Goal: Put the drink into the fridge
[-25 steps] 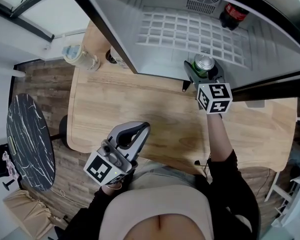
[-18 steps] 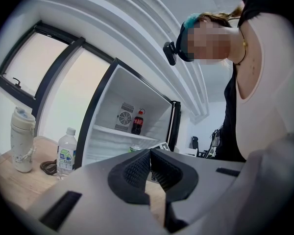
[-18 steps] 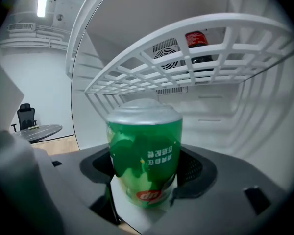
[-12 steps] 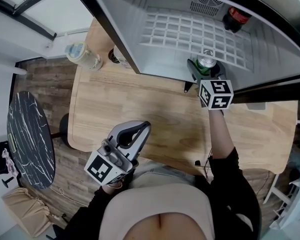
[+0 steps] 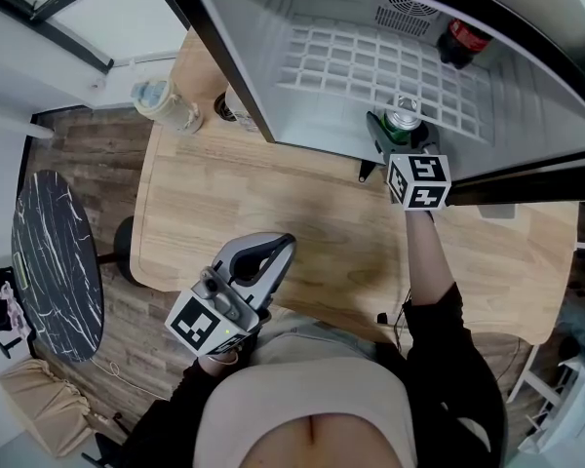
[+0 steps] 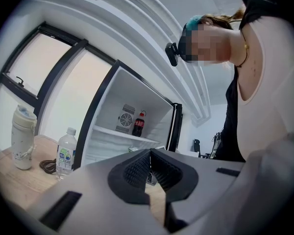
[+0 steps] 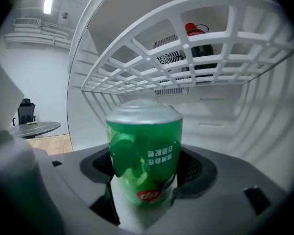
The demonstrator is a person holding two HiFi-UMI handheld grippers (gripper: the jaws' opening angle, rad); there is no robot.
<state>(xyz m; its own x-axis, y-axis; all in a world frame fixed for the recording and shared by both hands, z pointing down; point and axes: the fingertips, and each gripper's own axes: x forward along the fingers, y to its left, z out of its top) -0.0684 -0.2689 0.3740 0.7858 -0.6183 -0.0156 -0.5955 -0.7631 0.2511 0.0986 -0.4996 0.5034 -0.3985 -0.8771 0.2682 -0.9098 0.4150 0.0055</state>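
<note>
My right gripper (image 5: 401, 133) pinches the can (image 7: 144, 146) at the fridge's (image 5: 242, 29) near edge. My left gripper (image 6: 149, 169) is pressed together, empty; it sits near, over the table (image 5: 312, 217).

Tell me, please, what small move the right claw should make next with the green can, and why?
Probably ease the right claw a little deeper into the fridge. It grips the green can just at the front opening, below the white wire shelf, and the space ahead looks free; the cola bottle stands on that shelf, farther back.
</note>
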